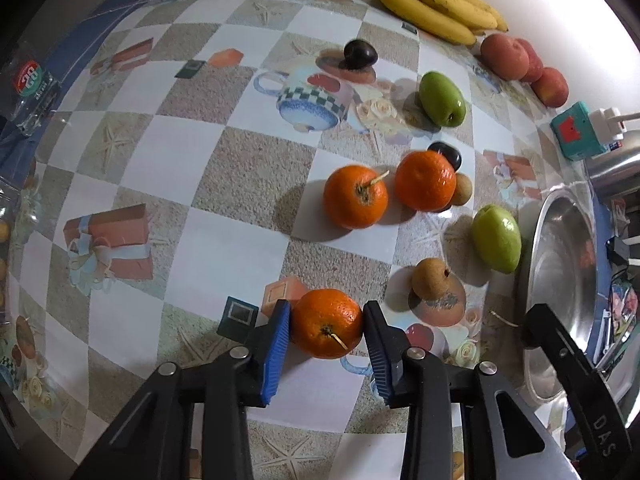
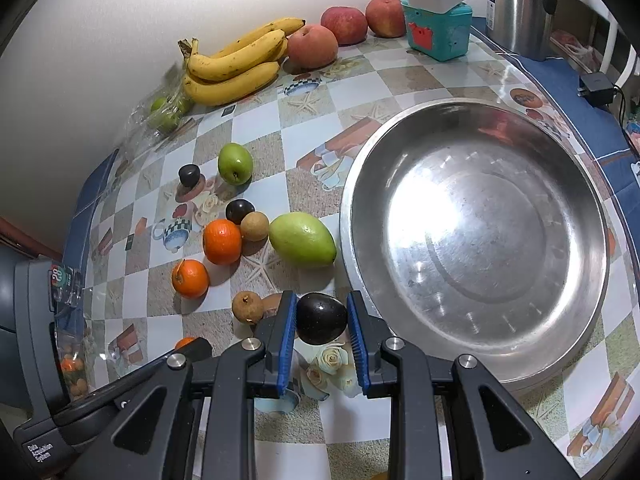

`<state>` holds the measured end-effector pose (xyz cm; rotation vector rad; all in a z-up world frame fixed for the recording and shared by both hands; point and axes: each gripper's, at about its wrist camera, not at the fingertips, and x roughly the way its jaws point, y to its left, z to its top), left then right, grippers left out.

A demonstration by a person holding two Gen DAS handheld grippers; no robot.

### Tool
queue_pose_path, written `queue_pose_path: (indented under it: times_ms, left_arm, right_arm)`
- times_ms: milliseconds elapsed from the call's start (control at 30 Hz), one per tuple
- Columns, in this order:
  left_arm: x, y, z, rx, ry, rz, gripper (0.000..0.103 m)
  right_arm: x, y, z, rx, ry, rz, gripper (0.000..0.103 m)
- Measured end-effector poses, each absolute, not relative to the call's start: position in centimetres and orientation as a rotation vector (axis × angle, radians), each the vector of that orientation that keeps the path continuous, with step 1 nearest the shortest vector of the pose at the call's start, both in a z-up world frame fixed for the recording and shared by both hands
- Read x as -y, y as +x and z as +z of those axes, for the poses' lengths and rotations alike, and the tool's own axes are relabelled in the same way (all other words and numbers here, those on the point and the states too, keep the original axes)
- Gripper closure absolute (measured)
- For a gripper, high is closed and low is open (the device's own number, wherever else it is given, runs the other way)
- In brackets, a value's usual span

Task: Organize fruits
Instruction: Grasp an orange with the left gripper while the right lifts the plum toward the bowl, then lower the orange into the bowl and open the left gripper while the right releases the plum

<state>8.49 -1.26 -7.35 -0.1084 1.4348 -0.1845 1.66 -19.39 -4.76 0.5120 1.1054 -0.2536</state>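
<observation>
My left gripper (image 1: 326,326) is shut on an orange (image 1: 327,323) just above the checked tablecloth. My right gripper (image 2: 321,318) is shut on a dark plum (image 2: 321,319), next to the rim of the steel bowl (image 2: 476,240), which has nothing in it. On the cloth lie two more oranges (image 1: 355,196) (image 1: 425,180), two green fruits (image 1: 496,238) (image 1: 442,98), two dark plums (image 1: 360,54) (image 1: 448,155) and small brown fruits (image 1: 430,277). The bowl's rim shows at the right of the left wrist view (image 1: 560,280).
Bananas (image 2: 236,64) and three red apples (image 2: 312,46) lie along the wall at the back. A teal box (image 2: 438,30) with a white plug on top and a steel kettle (image 2: 516,4) stand behind the bowl. A clear bag of green fruit (image 2: 168,114) lies at the back left.
</observation>
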Motion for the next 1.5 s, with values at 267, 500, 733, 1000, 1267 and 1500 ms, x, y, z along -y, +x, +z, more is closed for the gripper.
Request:
queue_pose_path:
  times_ms: [267, 500, 733, 1000, 1267, 1500]
  left_arm:
    - [1.4, 8.8, -4.9, -1.333, -0.134, -0.210, 0.064]
    - [3.3, 8.3, -3.2, -1.253, -0.102, -0.285, 0.064]
    - [7.6, 7.4, -2.5, -1.204, -0.042, -0.409, 0.064]
    - [13.8, 5.3, -1.7, -1.141, 0.036, -0.601, 0.064]
    - [17.9, 4.2, -3.2, -1.156, 0.117, -0.673, 0.064]
    - [19.3, 3.8, -4.5, -1.164, 0.144, -0.697, 0.063]
  right_arm:
    - [21.4, 0.9, -4.5, -1.085, 0.556, -0.314, 0.076]
    - [26.4, -1.6, -4.8, -1.054, 0.643, -0.499, 0.076]
    - [29.9, -3.5, -5.8, -1.043, 0.714, -0.595, 0.076]
    - [32.4, -5.3, -6.7, -1.034, 0.764, -0.667, 0.076]
    - [33.2, -5.8, -7.5, -1.053, 0.782, -0.690, 0.076]
    - [33.4, -6.1, -7.7, -1.064, 0.782, -0.698, 0.076]
